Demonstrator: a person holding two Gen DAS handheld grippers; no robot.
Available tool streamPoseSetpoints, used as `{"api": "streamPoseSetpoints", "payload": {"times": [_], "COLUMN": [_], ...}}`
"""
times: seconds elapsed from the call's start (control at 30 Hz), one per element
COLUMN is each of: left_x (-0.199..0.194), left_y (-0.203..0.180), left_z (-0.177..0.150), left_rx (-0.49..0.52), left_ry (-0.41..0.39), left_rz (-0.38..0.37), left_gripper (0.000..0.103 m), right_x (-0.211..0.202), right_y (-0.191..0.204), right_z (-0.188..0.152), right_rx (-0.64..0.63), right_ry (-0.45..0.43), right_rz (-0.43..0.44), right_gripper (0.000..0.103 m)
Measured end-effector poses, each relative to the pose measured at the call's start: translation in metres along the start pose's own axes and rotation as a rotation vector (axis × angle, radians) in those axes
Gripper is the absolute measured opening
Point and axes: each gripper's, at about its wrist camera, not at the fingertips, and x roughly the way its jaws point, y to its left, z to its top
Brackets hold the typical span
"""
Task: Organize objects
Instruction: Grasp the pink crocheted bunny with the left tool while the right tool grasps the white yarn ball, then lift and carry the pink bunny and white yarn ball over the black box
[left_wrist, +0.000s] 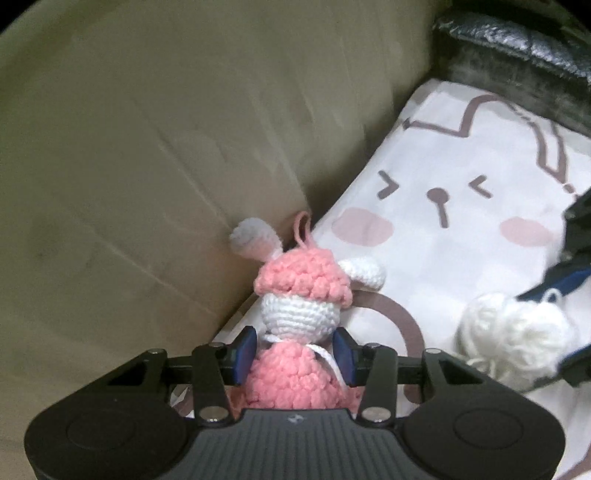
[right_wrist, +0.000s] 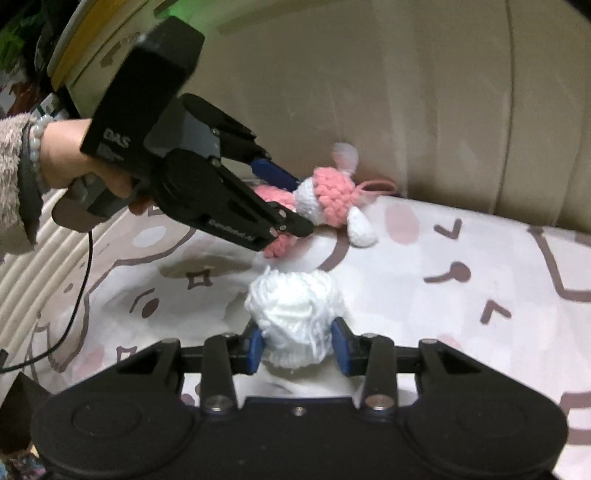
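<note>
Item 1: crochet bunny (left_wrist: 301, 295), pink hat w/ loop, white ears, pink body. Lying on the printed sheet (left_wrist: 461, 236), right next to the beige headboard (left_wrist: 166, 166). My left gripper (left_wrist: 293, 356) is clamped on its pink body, blue pads (left_wrist: 246, 354) pressing both sides; head sticks out past the tips. From the right wrist cam I see the same gripper (right_wrist: 291, 206) angled down onto it, bunny's head pointing right.

Item 2: white yarn ball (right_wrist: 295, 317), loose strands, on the sheet just in front of the bunny, not touching as far as I can tell. My right gripper (right_wrist: 299, 349) is squeezed onto it, blue pads (right_wrist: 255, 350) sunk into the wool left & right.

Item 3: person's hand (right_wrist: 70, 155) on the left gripper's grip, fuzzy grey sleeve (right_wrist: 11, 177), bead bracelet (right_wrist: 37, 144) at the wrist. Black cable (right_wrist: 79, 295) hangs from the handle across the sheet.

Item 4: dark shiny fabric w/ fur trim (left_wrist: 517, 62), top right of left cam, beyond the sheet's far edge.
</note>
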Motion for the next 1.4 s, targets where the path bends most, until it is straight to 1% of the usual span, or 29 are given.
{"api": "streamPoseSetpoints", "payload": {"times": [0.07, 0.17, 0.23, 0.3, 0.37, 0.43, 0.53, 0.57, 0.73, 0.93, 1.07, 1.23, 1.4], "left_x": [0.003, 0.001, -0.003, -0.009, -0.017, -0.025, -0.040, -0.046, -0.077, -0.121, -0.151, -0.195, -0.243], "left_y": [-0.001, 0.000, 0.001, 0.001, 0.001, 0.003, 0.007, 0.008, 0.005, 0.001, -0.002, -0.009, -0.018], "left_z": [-0.002, -0.008, -0.013, -0.018, -0.024, -0.031, -0.044, -0.048, -0.063, -0.080, -0.088, -0.096, -0.101], "left_rx": [-0.030, -0.078, -0.102, -0.128, -0.165, -0.211, -0.310, -0.339, -0.422, -0.521, -0.595, -0.637, -0.648], "left_ry": [-0.007, -0.034, -0.045, -0.052, -0.064, -0.076, -0.100, -0.106, -0.122, -0.141, -0.155, -0.171, -0.199], "left_rz": [0.021, 0.033, 0.044, 0.074, 0.088, 0.092, 0.075, 0.070, 0.072, 0.074, 0.087, 0.110, 0.131], "left_gripper": [0.047, 0.044, 0.036, 0.034, 0.032, 0.031, 0.031, 0.031, 0.031, 0.031, 0.031, 0.032, 0.032], "right_x": [-0.001, 0.002, 0.002, 0.001, 0.000, -0.003, -0.009, -0.012, -0.025, -0.039, -0.058, -0.086, -0.120], "right_y": [-0.001, -0.002, -0.003, -0.003, -0.004, -0.002, -0.001, 0.000, 0.006, 0.023, 0.036, 0.054, 0.075], "right_z": [0.000, -0.001, -0.002, -0.004, -0.005, -0.004, -0.002, -0.002, 0.001, -0.001, -0.001, 0.001, 0.005], "right_rx": [0.009, 0.020, 0.021, 0.021, 0.025, 0.029, 0.042, 0.045, 0.055, 0.035, 0.021, 0.016, 0.010], "right_ry": [0.001, -0.002, -0.003, -0.004, -0.008, -0.011, -0.014, -0.015, -0.011, 0.014, 0.017, 0.004, -0.026], "right_rz": [-0.001, -0.006, -0.012, -0.020, -0.030, -0.041, -0.059, -0.067, -0.114, -0.163, -0.192, -0.224, -0.247], "right_gripper": [0.039, 0.038, 0.038, 0.037, 0.036, 0.035, 0.035, 0.035, 0.035, 0.035, 0.035, 0.035, 0.035]}}
